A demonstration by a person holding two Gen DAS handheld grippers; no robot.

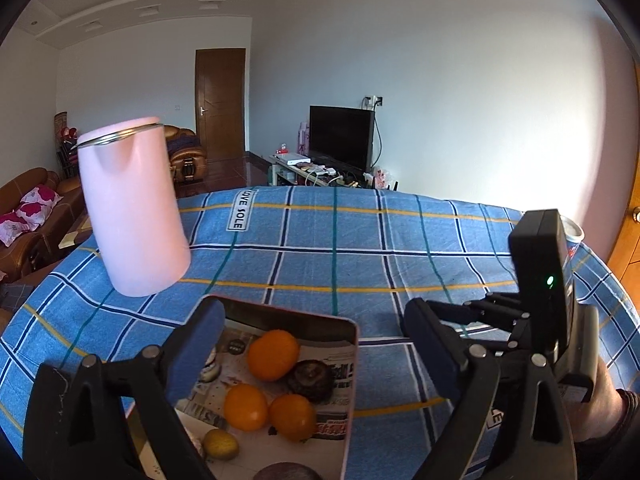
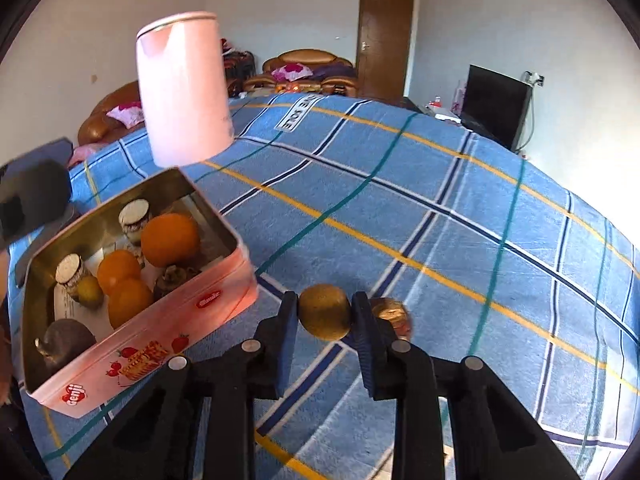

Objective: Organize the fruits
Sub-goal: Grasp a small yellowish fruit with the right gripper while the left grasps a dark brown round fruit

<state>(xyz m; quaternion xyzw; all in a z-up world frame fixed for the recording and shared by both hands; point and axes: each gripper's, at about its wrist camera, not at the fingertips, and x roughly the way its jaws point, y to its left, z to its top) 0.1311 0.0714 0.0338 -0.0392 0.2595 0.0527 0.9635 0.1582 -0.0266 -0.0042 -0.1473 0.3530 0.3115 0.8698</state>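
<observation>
**Desk:** What's in your left wrist view, from the left edge across?

**Operator:** At upper left I see a pink kettle (image 1: 134,208) standing on the blue plaid cloth (image 1: 360,248). Low in the frame the left gripper (image 1: 316,350) is released, jaws spread wide with nothing between the pads. Behind that gap sits the tin (image 1: 348,400), lined with printed paper. It holds three oranges (image 1: 273,354), a dark brown fruit (image 1: 311,380) and a small yellow-green one (image 1: 221,445). At the right edge I see the right gripper's black body and part of a hand (image 1: 600,408).

**Desk:** And the right wrist view?

**Operator:** The same kettle (image 2: 184,88) is at upper left. Below it, at centre left, the tin (image 2: 152,344) shows its pink side with strawberry pictures. The oranges (image 2: 170,239) lie inside it, with two small white-topped pieces I cannot identify. At bottom centre the right gripper (image 2: 325,316) is clenched on a kiwi (image 2: 325,316), a pad pressing on each side of it. The kiwi is outside the tin, just right of its near corner. Whether it touches the cloth (image 2: 440,240) I cannot tell. A shiny gold-brown item (image 2: 390,310) shows just behind the right finger.
</observation>
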